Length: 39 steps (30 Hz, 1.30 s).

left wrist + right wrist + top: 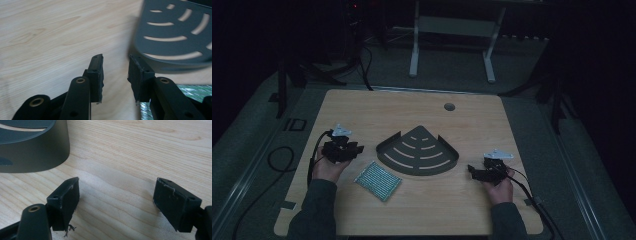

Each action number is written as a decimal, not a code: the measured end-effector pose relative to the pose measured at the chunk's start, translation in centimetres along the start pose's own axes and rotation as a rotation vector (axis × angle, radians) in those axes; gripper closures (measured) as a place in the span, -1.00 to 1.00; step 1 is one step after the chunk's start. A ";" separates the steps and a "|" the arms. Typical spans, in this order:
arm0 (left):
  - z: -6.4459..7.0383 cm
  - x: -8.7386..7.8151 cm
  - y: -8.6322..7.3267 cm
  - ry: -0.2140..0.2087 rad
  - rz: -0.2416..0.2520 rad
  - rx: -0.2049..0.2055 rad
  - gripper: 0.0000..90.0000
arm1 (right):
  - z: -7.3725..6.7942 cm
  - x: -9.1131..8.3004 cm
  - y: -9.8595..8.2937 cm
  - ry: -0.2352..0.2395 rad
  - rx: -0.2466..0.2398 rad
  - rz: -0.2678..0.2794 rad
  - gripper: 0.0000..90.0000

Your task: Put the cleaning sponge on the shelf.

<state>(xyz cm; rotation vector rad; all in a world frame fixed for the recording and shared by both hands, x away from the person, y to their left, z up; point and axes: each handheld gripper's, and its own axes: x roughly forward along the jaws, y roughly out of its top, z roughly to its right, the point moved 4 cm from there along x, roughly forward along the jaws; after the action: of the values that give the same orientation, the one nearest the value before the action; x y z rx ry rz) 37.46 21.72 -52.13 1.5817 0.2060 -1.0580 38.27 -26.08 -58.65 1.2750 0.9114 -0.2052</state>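
A dark grey fan-shaped slotted shelf lies at the middle of the wooden table. In front of it, to the left, lies a green sparkly sponge. My left gripper rests left of the shelf, open, nothing between its jaws. In the left gripper view the left gripper points at bare wood, with the shelf upper right and the sponge lower right. My right gripper is at the shelf's right, open and empty. The right gripper hovers over wood near the shelf's curved wall.
A round cable hole sits near the table's far edge. Cables trail off both grippers toward the table's sides. A white desk frame stands on the floor beyond the table. The room is dark.
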 end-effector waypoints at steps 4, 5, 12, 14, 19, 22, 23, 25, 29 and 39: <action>1.3 -0.2 0.0 -0.069 -0.021 0.042 0.54 | 0.0 0.0 0.0 0.000 0.000 -0.001 -0.54; 1.3 -0.2 0.0 -0.069 -0.021 0.042 0.56 | 0.0 0.0 0.0 0.000 0.000 -0.001 -0.54; 3.0 1.3 -1.1 -0.110 -0.091 0.087 0.94 | 0.0 0.0 0.0 0.000 0.000 -0.001 -0.54; 3.1 1.5 -1.3 -0.111 -0.098 0.089 1.00 | 0.0 0.0 0.0 0.000 0.001 0.000 -0.54; 4.0 1.9 -1.5 -0.123 -0.138 0.123 1.00 | 0.0 0.0 0.0 0.000 0.000 -0.001 -0.54; 4.5 2.3 -1.5 -0.129 -0.152 0.141 1.00 | 0.0 0.0 0.0 0.000 0.000 -0.001 -0.54; 4.5 2.3 -1.5 -0.129 -0.152 0.141 1.00 | 0.0 0.0 0.0 0.000 -0.001 -0.001 -0.54; 4.8 2.6 -1.6 -0.133 -0.167 0.151 1.00 | 0.0 0.0 0.0 0.000 -0.001 -0.001 -0.54; 5.7 3.3 -2.2 -0.142 -0.210 0.185 1.00 | 0.0 0.0 0.0 0.000 0.000 -0.001 -0.54; 5.1 2.5 -3.1 -0.144 -0.208 0.158 1.00 | 0.0 0.0 0.0 0.000 0.000 -0.001 -0.54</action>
<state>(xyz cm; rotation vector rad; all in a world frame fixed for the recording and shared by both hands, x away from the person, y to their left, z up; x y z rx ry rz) 34.31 17.40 -55.69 1.6422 0.1962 -1.3732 38.26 -26.09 -58.64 1.2743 0.9119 -0.2054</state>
